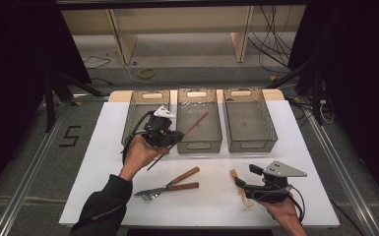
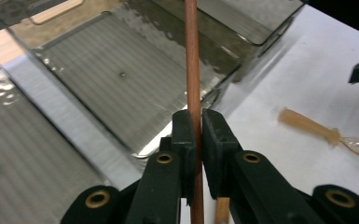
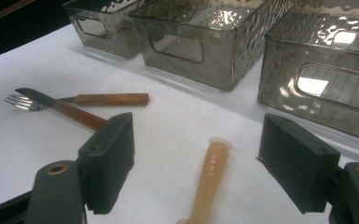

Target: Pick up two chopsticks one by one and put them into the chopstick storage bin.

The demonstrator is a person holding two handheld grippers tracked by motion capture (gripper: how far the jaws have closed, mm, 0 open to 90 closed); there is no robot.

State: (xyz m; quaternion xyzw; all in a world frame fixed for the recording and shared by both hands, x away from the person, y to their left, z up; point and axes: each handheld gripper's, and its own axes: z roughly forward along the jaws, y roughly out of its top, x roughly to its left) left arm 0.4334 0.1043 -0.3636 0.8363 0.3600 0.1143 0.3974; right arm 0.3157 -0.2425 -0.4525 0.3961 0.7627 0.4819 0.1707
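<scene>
High view: your left gripper (image 1: 170, 138) clamps chopstick (image 1: 193, 125) over middle bin (image 1: 199, 140); drop step under way. Next, lower tip inside, then release. Your right gripper (image 1: 246, 189), jaws wide, straddles spoon handle (image 3: 210, 172).

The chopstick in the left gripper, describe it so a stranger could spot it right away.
Find the three grey bins along the white table's far edge. Over the left two, the left gripper clamps a chopstick: a thin, plain reddish-brown stick, unlike the wooden-handled knife and fork lying nearer.
</scene>
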